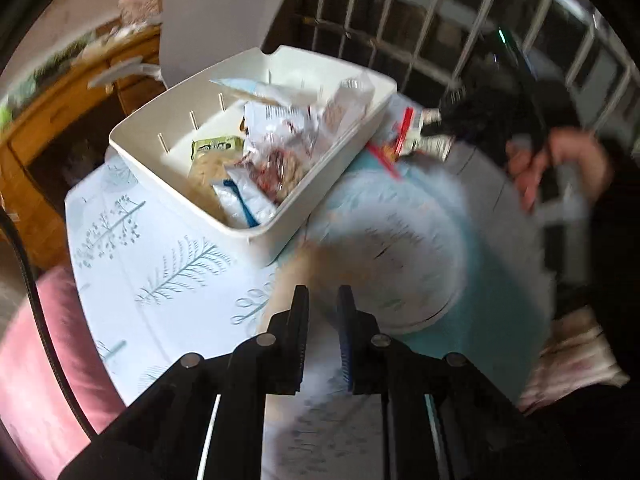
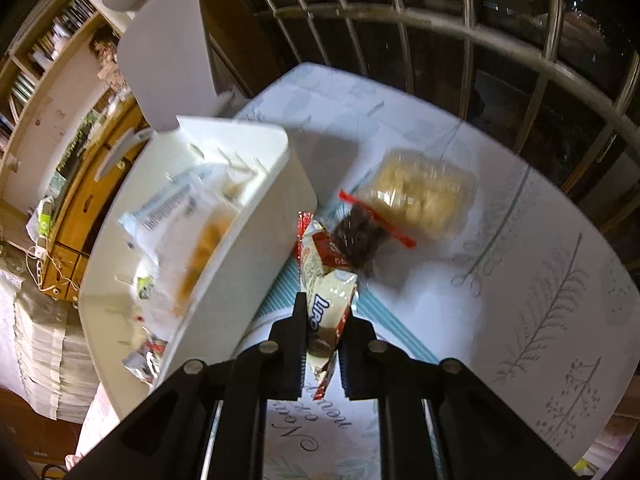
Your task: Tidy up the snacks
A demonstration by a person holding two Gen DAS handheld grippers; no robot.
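A white bin (image 1: 340,148) (image 2: 248,236) on the table holds several snack packets (image 1: 288,136). My left gripper (image 1: 323,300) is shut on a large blurred white and teal snack bag (image 1: 400,248) just right of the bin. My right gripper (image 2: 325,304) is shut on a cream and red Lipo snack pack (image 2: 324,300) beside the bin's right wall. In the left wrist view the right gripper (image 1: 430,132) shows at the bin's far corner with the pack. A clear bag of yellow biscuits (image 2: 420,196) and a dark snack in a red-sealed bag (image 2: 360,236) lie on the table beyond.
The table has a white cloth with a leaf print (image 1: 168,264) (image 2: 540,300). A white chair (image 1: 224,12) (image 2: 164,52) stands behind the bin. Window bars (image 2: 440,24) run along the far side. A pink cushion (image 1: 44,360) lies at the left.
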